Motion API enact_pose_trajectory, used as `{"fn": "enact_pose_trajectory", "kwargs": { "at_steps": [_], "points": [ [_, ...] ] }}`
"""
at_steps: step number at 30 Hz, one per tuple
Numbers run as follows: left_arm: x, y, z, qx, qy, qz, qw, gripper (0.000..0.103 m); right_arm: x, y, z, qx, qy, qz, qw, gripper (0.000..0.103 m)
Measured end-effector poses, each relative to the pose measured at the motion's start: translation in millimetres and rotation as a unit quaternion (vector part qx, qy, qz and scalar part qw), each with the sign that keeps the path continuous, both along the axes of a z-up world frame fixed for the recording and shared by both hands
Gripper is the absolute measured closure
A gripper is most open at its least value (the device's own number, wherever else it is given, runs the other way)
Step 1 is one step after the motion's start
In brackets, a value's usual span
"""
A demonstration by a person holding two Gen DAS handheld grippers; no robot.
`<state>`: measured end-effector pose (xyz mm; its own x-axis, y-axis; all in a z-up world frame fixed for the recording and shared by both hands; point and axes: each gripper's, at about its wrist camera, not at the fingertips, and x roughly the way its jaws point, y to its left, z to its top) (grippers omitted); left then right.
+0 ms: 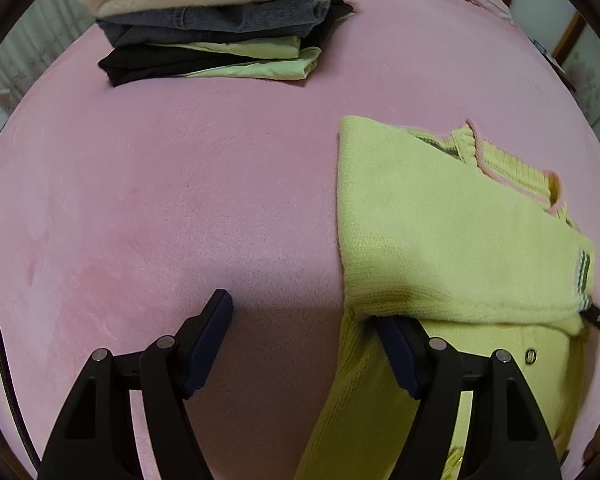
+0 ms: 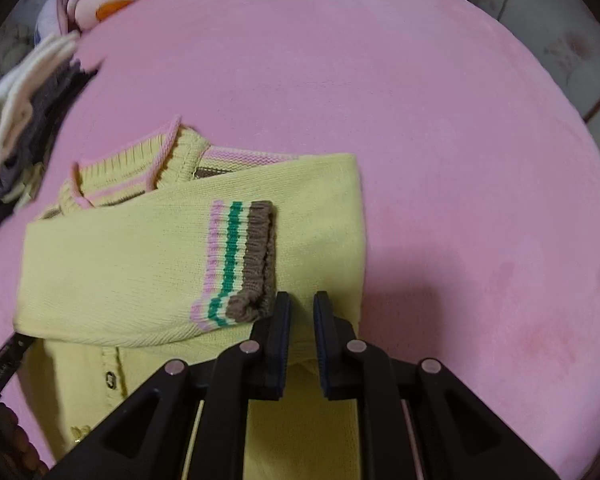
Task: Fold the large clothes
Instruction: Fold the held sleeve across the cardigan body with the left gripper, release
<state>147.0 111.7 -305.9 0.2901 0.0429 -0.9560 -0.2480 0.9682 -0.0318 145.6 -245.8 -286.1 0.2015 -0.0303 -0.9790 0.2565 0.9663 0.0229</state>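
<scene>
We see a pink bed (image 1: pixel 180 200) carrying everything. Stack (image 1: pixel 216 28) of folded clothes sits near its far edge, well apart from the work. Yellow cardigan (image 1: pixel 440 232) lies flat mid-bed, part folded: both sleeves crossed over the chest, striped cuff (image 2: pixel 240 260) lying on top, collar (image 2: pixel 148 168) toward the far edge, button placket toward the near edge. Left gripper (image 1: pixel 304 336) is spread wide, one finger over bare bed, the other finger tucked just under the cardigan's side fold; nothing pinched. Right gripper (image 2: pixel 302 308) has jaws nearly pressed together, a thin gap left, hovering just beside the cuff over the cardigan; we see no cloth between them, so it holds nothing. We judge the sleeve fold done and the lengthwise fold next. Risks: the left finger under the fold could drag or flip the sleeve open if it lifts without closing; the right tips could snag the ribbed cuff and pull the sleeve off the chest; a one-layer pinch would leave a skewed fold; loose knit may slump.
</scene>
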Motion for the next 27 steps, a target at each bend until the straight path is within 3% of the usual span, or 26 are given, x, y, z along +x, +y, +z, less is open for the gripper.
{"fn": "enact_pose_trajectory", "kwargs": {
  "at_steps": [5,9,12,16,19,22,24,27],
  "points": [
    [-10,2,23,-0.009,0.003,-0.034,0.9994,0.032,-1,-2,31,0.031,-0.027,-0.021,0.999,0.091],
    [-17,5,61,-0.028,-0.057,-0.026,0.9976,0.032,3,17,51,0.061,-0.058,0.005,0.996,0.091],
    [-6,0,72,-0.053,-0.088,-0.023,0.9945,0.032,8,51,56,0.098,-0.073,0.045,0.991,0.091],
    [25,-18,56,-0.082,-0.091,-0.022,0.9922,0.032,26,96,49,0.111,-0.075,0.102,0.986,0.091],
    [43,-35,30,-0.089,-0.066,-0.027,0.9934,0.032,35,110,33,0.085,-0.069,0.124,0.986,0.091],
    [50,-45,-1,-0.051,-0.024,-0.039,0.9976,0.032,38,95,12,0.018,-0.044,0.106,0.993,0.091],
    [49,-47,-12,-0.034,-0.022,-0.053,0.9977,0.032,34,73,3,-0.023,-0.024,0.085,0.996,0.091],
    [47,-48,-10,-0.030,-0.032,-0.066,0.9969,0.032,20,33,2,-0.013,-0.026,0.058,0.998,0.094]
  ]
}}
